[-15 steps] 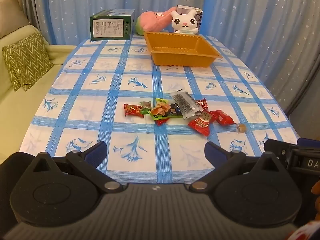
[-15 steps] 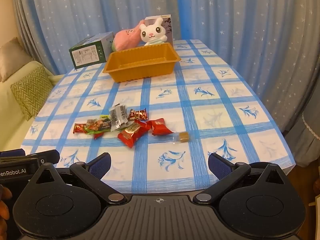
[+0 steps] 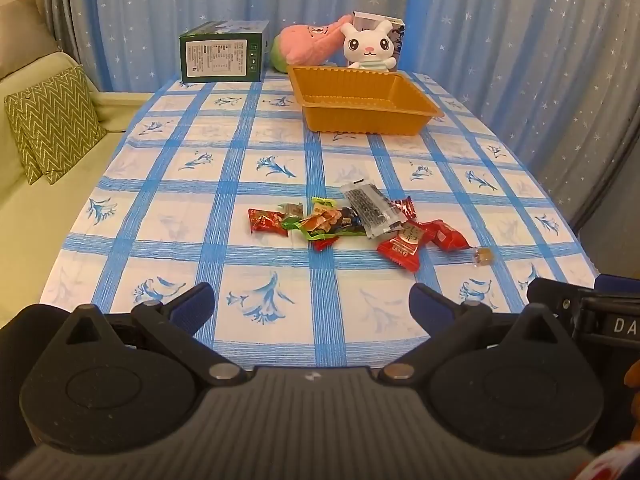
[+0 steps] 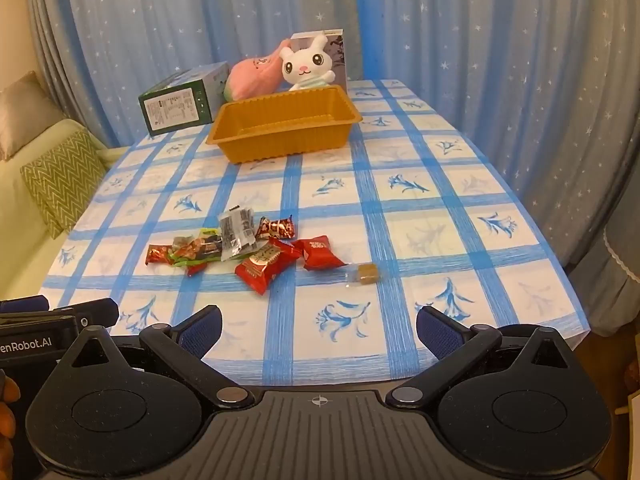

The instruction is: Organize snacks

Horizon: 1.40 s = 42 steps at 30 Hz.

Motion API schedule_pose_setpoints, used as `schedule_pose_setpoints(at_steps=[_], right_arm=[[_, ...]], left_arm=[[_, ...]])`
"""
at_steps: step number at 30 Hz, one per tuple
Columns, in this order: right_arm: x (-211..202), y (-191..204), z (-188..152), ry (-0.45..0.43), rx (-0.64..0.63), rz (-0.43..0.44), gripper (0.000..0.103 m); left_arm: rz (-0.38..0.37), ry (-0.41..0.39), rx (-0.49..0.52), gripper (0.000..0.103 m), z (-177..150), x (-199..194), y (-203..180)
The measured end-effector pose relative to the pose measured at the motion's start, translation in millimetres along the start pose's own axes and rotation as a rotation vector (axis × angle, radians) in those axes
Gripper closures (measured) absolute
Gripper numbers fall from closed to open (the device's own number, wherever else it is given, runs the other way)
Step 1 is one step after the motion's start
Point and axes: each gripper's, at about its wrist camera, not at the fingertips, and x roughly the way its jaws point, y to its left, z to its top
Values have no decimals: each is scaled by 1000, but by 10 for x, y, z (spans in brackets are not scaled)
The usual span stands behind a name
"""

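A table (image 3: 168, 216) under a blue-checked floral cloth stands before starry blue curtains (image 4: 500, 60), a sofa (image 3: 24, 184) along its left edge. The orange tray (image 3: 360, 100) near the far edge holds nothing. The snacks (image 3: 360, 224) lie clustered toward the near edge, ahead of the left gripper (image 3: 312, 304) and right gripper (image 4: 320, 328), both spread wide and holding nothing.

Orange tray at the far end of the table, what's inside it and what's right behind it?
The orange tray looks empty as far as its floor shows; its near wall hides the front strip. Behind it sit a white bunny plush and a pink plush, their lower parts covered by the tray.
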Motion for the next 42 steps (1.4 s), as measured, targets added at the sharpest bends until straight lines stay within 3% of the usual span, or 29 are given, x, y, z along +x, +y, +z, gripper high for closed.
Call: schedule_pose_setpoints(at_steps=[42], right_arm=[[21,-4,-1,-2,-6,-3,1]], left_arm=[[-13,-1,-15,0,64,-43,9]])
